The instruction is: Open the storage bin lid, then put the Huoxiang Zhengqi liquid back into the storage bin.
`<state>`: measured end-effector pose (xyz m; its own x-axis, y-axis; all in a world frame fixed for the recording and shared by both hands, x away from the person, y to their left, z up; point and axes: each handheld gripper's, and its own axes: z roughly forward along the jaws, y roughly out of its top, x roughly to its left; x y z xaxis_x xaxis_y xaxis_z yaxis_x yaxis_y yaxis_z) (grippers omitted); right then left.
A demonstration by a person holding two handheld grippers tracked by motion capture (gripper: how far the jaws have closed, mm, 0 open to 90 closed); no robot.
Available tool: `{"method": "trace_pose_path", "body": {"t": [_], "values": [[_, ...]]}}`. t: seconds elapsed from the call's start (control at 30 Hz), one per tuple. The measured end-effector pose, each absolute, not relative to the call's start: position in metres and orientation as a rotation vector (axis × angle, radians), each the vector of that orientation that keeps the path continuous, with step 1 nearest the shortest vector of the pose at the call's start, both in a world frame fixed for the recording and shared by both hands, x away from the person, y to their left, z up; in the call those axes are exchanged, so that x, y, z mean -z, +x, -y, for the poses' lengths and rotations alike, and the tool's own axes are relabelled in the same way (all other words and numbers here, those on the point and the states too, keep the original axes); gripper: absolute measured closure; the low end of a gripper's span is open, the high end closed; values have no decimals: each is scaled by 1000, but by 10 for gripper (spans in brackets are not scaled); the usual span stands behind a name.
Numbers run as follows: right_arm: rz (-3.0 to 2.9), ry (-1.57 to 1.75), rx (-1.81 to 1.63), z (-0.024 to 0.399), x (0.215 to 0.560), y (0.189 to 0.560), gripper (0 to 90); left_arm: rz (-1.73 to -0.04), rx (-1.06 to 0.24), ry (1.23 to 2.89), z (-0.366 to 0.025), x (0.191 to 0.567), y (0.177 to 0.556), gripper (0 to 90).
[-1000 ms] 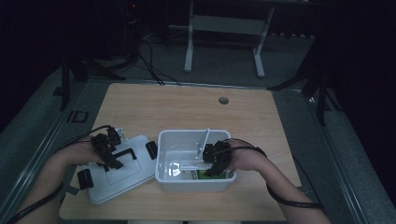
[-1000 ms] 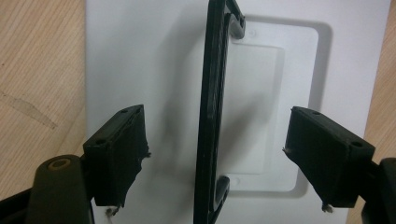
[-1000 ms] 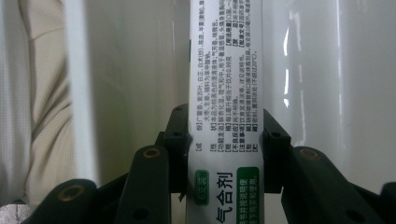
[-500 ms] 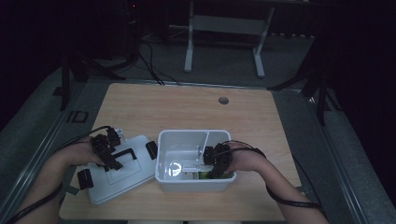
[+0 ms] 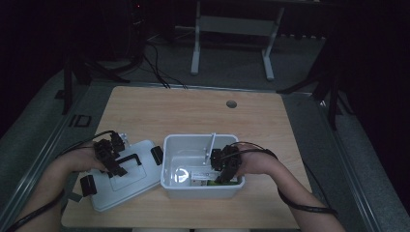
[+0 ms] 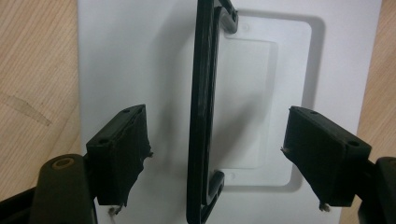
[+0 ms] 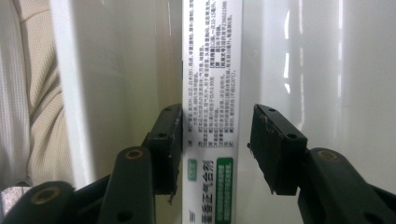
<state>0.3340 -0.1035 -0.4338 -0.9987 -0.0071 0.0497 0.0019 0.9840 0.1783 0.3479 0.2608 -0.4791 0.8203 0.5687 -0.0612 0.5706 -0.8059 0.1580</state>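
Right gripper [image 7: 212, 149] jaws just been opening; slim white printed carton [image 7: 212, 93] lies between them, pads off it, on floor of open white plastic bin [image 5: 170, 145], approx 4 o'clock corner. Drop looks done. Left gripper [image 6: 212, 154] jaws apart astride black handle [image 6: 205, 107] of white lid [image 6: 116, 56], at bin's 9 o'clock; lidding left.

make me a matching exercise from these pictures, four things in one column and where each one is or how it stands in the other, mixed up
Things
1. white plastic lid with black handle
2. white rectangular plastic bin
3. narrow white carton with green label
4. left claw

Places or states
A. lying inside the bin, between the right claw's jaws
B. open, jaws either side of the black handle
C. flat on the wooden table, left of the bin
D. uncovered, at the near middle of the table

Pairs: 1-C, 2-D, 3-A, 4-B
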Motion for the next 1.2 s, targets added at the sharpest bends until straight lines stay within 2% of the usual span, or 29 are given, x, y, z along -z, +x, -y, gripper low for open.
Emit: {"method": "trace_pose_path", "body": {"t": [0.37,0.5,0.53,0.63,0.73,0.77,0.83,0.97,1.0,1.2], "values": [[3119,-44,389,118,403,336,504,-871,8,2827,-260,478,347,248],[3124,-75,432,127,396,337,480,-856,6,2812,-260,476,347,344],[3128,-79,454,129,395,337,450,-856,7,2805,-260,476,347,389],[3138,-126,505,137,389,339,382,-860,20,2797,-261,476,348,450],[3145,-156,545,144,385,340,333,-862,44,2791,-261,477,349,476],[3134,-179,580,151,381,341,274,-851,42,2801,-261,478,349,531],[3124,-212,613,159,378,341,224,-857,49,2817,-261,479,349,601],[3137,-295,675,179,373,343,161,-870,39,2831,-261,482,351,631],[3142,-300,680,184,372,343,138,-885,54,2822,-261,482,351,667],[3164,-403,753,215,374,346,139,-889,64,2823,-264,484,350,743]]}}
